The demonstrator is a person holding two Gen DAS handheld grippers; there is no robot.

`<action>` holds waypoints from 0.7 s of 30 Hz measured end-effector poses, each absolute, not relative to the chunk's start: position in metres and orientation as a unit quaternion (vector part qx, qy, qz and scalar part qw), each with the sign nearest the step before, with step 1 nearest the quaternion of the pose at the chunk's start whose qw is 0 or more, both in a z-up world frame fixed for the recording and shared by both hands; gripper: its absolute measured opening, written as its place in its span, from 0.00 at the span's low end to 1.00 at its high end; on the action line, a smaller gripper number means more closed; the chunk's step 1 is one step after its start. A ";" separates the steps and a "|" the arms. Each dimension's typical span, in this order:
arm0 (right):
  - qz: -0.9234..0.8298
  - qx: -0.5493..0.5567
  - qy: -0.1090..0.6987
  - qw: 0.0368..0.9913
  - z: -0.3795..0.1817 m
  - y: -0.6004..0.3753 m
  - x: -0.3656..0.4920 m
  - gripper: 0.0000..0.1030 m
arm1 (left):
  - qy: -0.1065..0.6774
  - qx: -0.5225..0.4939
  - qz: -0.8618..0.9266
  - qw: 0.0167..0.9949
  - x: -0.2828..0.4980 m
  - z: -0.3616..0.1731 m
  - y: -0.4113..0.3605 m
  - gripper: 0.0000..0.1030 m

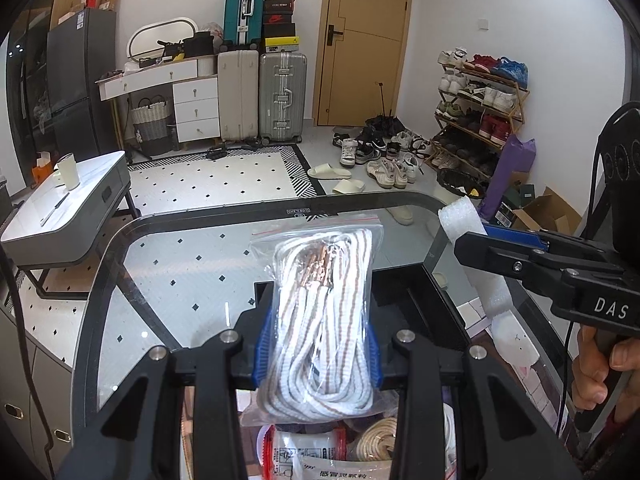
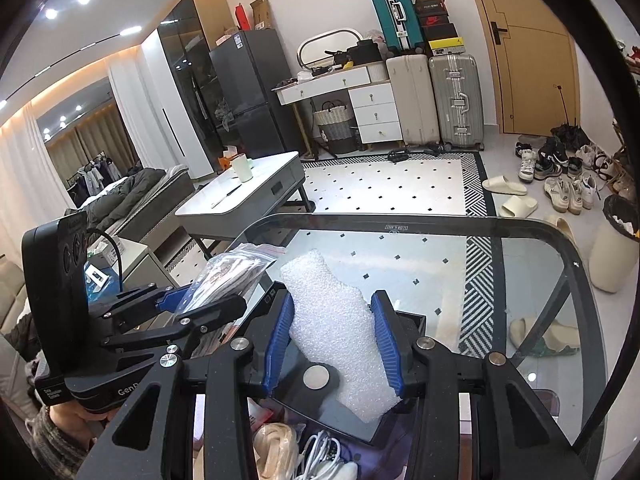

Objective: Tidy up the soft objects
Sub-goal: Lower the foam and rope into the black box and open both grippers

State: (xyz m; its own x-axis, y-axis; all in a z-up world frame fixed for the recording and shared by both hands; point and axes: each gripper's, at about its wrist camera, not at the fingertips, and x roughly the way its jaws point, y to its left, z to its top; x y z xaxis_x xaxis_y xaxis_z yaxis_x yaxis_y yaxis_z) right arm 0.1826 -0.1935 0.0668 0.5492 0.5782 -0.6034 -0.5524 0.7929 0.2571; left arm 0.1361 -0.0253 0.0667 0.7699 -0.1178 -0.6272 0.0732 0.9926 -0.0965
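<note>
My left gripper (image 1: 318, 352) is shut on a clear zip bag of white-and-brown striped cord (image 1: 320, 304), which stands up between the blue pads (image 1: 264, 344) above the glass table (image 1: 120, 240). My right gripper (image 2: 332, 336) is shut on a white foam piece (image 2: 332, 312), which sticks up and forward from the jaws. In the left wrist view the right gripper (image 1: 474, 238) comes in from the right with the foam strip (image 1: 460, 220) hanging down from it. The right wrist view has the left gripper (image 2: 204, 300) and its bag (image 2: 236, 268) at the left.
Below both grippers lies a heap of soft items: printed packets (image 1: 320, 456), a beige coiled rope (image 1: 376, 440), white cables (image 2: 320, 452). A hand (image 1: 592, 368) grips the right handle. Beyond the glass table rim (image 2: 560, 240) are a side table with a cup (image 2: 244, 168), shoes and a bin (image 2: 616, 248).
</note>
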 end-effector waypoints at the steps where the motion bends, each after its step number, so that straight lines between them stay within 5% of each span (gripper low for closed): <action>1: 0.322 0.019 0.351 0.879 0.066 -0.191 0.185 0.40 | 0.336 -0.033 -0.051 0.940 0.137 0.065 -0.025 0.34; 21: 0.330 0.025 0.395 0.857 0.024 -0.165 0.211 0.40 | 0.373 -0.034 -0.064 0.925 0.169 0.027 -0.034 0.34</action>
State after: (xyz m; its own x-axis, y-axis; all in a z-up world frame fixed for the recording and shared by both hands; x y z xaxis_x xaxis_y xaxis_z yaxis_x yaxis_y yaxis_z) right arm 0.2105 -0.1645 0.0244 0.4701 0.5845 -0.6613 -0.5451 0.7816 0.3033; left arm 0.1692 -0.0338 0.0273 0.7140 -0.1431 -0.6854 0.0931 0.9896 -0.1096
